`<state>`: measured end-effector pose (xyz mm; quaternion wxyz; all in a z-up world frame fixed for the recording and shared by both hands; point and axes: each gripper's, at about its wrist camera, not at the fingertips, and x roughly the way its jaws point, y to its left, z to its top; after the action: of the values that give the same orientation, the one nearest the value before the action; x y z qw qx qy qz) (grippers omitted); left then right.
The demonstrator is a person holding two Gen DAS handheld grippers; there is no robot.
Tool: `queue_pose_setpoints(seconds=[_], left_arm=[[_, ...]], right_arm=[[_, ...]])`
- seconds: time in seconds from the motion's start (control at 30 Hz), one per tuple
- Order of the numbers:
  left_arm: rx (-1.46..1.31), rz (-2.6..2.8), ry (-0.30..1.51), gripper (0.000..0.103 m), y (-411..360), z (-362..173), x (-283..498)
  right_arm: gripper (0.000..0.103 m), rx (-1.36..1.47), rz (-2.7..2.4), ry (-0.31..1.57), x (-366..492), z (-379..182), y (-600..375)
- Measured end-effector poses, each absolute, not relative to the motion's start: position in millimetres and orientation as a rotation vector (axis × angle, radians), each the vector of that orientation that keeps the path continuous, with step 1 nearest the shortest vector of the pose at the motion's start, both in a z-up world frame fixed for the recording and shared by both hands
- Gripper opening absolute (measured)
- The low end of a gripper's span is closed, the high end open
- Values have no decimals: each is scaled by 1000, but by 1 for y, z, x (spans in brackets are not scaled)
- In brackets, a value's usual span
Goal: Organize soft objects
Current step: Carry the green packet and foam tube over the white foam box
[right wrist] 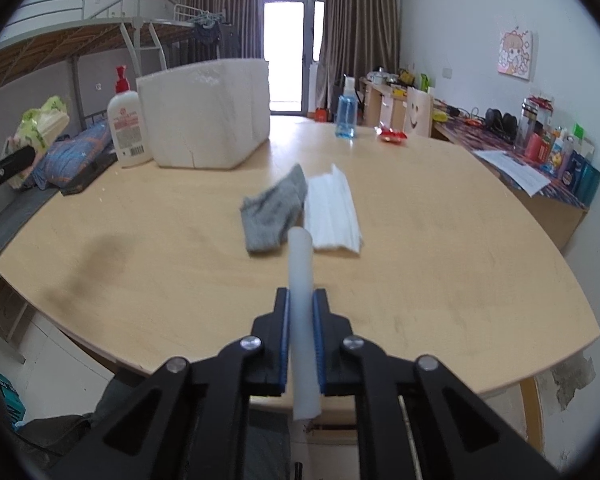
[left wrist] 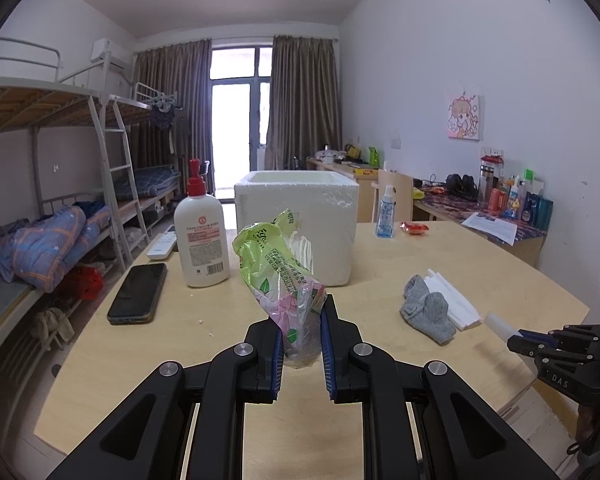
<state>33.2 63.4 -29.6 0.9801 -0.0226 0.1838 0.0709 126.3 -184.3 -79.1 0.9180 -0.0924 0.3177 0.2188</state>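
While clamped on tissue pack [left wrist: 278, 276] left, foam strip [right wrist: 301, 280] right: foam box [left wrist: 300, 216] straight ahead at frame centre, nearer left gripper [left wrist: 302, 344].

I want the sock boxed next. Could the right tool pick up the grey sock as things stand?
Probably not yet: the path over the table to the grey sock looks free, but the right tool is shut on a white foam strip, which must go first.

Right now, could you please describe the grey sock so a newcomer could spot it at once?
On the wooden table, look in front of the white foam box. The grey sock lies crumpled there, touching a white folded sheet; it is the only grey item.
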Motion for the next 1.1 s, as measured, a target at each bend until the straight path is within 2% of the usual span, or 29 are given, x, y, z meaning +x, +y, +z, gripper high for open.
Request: queue_pose_setpoints(seconds=[1.1], left_arm=[[-61, 228, 356, 17, 102, -8, 40]], right_arm=[[13, -167, 700, 498, 130, -20, -101]])
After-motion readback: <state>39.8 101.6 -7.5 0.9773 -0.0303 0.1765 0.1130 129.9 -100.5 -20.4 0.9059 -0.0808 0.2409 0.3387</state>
